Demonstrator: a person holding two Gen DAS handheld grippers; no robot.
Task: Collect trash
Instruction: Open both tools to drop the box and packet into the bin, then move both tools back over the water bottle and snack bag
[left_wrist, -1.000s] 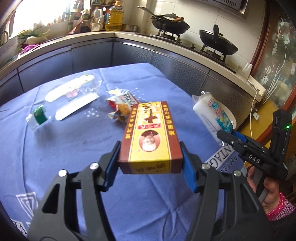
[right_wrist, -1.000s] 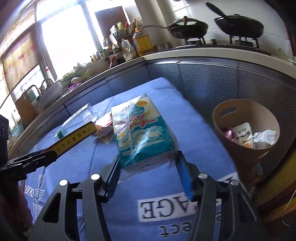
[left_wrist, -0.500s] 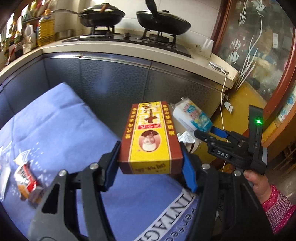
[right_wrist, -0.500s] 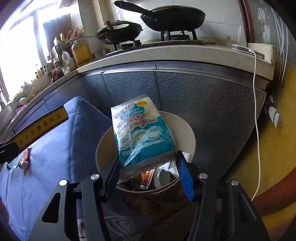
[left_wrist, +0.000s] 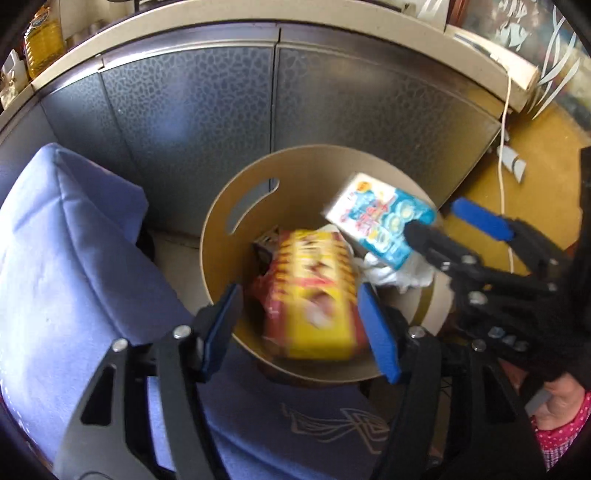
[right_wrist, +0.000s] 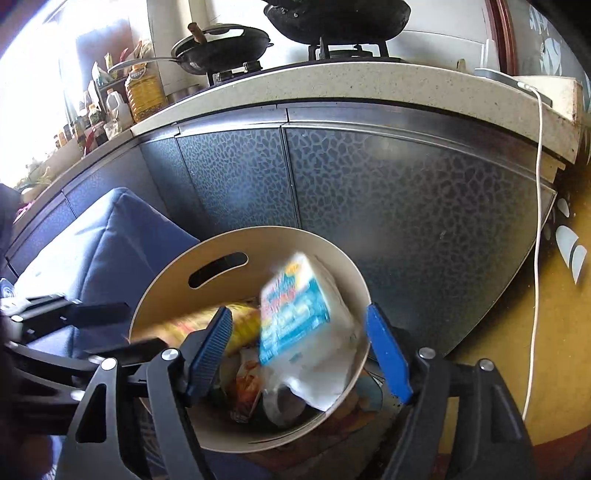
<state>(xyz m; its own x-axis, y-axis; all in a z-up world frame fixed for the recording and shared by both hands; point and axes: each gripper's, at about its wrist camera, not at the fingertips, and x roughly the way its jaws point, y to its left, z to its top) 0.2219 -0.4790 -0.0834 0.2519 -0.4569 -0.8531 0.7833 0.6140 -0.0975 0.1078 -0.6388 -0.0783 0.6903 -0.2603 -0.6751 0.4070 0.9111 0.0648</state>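
Observation:
A round tan trash bin (left_wrist: 236, 206) (right_wrist: 166, 291) stands on the floor beside the blue-covered table. My left gripper (left_wrist: 301, 332) is open above the bin; the yellow and red seasoning box (left_wrist: 314, 291) (right_wrist: 207, 323) is blurred, loose between the jaws and dropping into the bin. My right gripper (right_wrist: 299, 354) is open over the bin too; the blue and white packet (right_wrist: 295, 314) (left_wrist: 380, 221) is blurred and falling in front of its jaws. White tissue (right_wrist: 325, 376) and other wrappers lie in the bin.
The blue tablecloth (left_wrist: 74, 266) hangs at the left of the bin. Dark patterned cabinet doors (right_wrist: 369, 192) stand right behind it under a stone counter with woks (right_wrist: 225, 40). A white cable (right_wrist: 537, 221) hangs at the right over the yellow floor.
Both grippers moved from the table to over the bin and tilted down. Both opened and let go: the seasoning box and the blue packet are dropping into the bin.

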